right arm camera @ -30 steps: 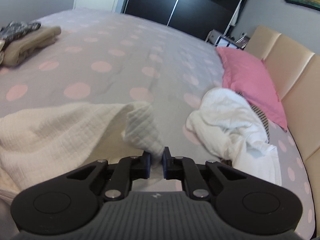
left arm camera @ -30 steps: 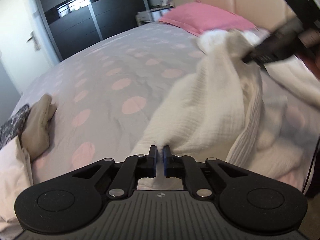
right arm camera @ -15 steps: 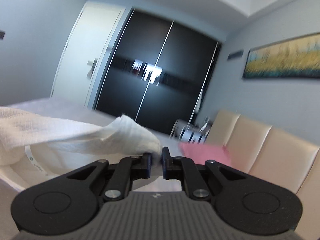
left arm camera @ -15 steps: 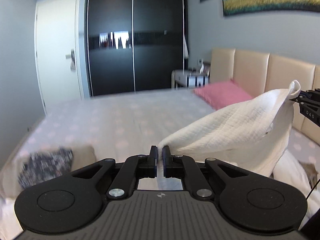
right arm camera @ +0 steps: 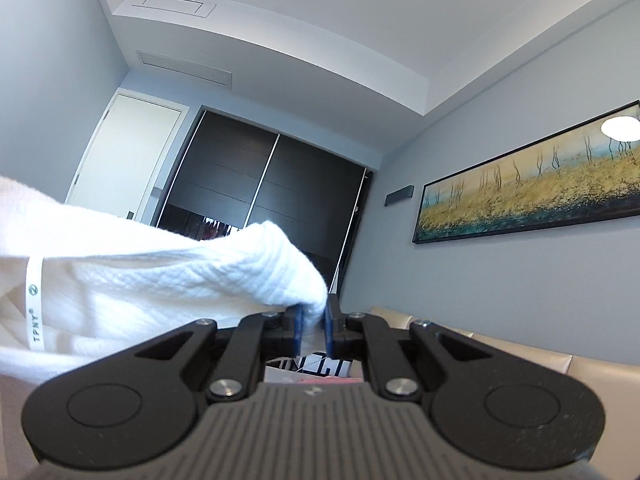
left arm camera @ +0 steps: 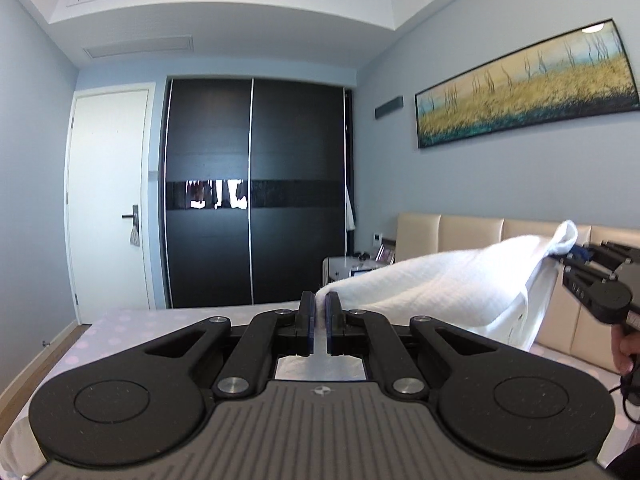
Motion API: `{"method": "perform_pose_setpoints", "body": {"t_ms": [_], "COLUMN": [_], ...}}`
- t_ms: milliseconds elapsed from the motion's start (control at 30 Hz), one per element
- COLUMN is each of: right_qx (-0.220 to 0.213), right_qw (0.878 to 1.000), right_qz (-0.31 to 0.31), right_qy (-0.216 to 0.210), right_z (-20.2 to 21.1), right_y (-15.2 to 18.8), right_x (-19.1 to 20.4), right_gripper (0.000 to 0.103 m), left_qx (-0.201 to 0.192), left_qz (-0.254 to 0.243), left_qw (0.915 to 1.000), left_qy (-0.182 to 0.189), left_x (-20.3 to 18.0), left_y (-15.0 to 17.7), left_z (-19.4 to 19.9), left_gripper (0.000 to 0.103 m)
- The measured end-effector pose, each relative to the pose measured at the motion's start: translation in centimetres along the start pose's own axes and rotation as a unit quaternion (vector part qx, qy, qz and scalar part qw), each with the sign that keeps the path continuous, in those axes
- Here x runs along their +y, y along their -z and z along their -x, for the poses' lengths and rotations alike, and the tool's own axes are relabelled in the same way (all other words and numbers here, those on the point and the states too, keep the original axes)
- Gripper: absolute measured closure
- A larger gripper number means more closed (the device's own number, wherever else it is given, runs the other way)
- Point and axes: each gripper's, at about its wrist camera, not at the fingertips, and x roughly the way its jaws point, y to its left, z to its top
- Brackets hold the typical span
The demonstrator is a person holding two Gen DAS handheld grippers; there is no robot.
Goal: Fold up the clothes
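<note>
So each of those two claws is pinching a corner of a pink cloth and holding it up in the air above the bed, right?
Nearly. The cloth is white, not pink, as both wrist views show. The rest holds: the left gripper and the right gripper each pinch a corner, and the cloth hangs stretched between them above the bed.

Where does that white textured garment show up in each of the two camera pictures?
Left wrist view: white garment stretches from centre to the right edge, pinched at both ends.
Right wrist view: white garment fills the left side, reaching centre.
Shared landmark: the long landscape painting on the right-hand wall.
</note>
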Motion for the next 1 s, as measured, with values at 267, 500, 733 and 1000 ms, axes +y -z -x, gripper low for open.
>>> {"method": "perform_pose_setpoints", "body": {"t_ms": [267, 500, 733, 1000], "right_qx": [-0.030, 0.000, 0.122, 0.186], "right_qw": [0.999, 0.997, 0.983, 0.976], "right_qz": [-0.032, -0.054, 0.060, 0.080], "right_qy": [0.012, -0.061, -0.121, -0.083], "right_z": [3.3, 5.5, 3.4, -2.7], "right_y": [-1.7, -2.9, 5.1, 13.9], "right_x": [-1.5, -1.3, 5.3, 6.9], "right_gripper": [0.092, 0.091, 0.091, 0.091], "left_qx": [-0.077, -0.080, 0.066, 0.226], "left_qz": [0.010, 0.027, 0.001, 0.019], "left_qw": [0.9970, 0.9962, 0.9978, 0.9736], "left_qy": [0.007, 0.021, 0.004, 0.029], "left_x": [-0.8, -0.5, -1.0, -1.5], "left_y": [-1.9, -3.7, 3.8, 15.6], "left_z": [4.0, 5.7, -0.4, -6.5], "left_gripper": [0.103, 0.103, 0.103, 0.103]}}
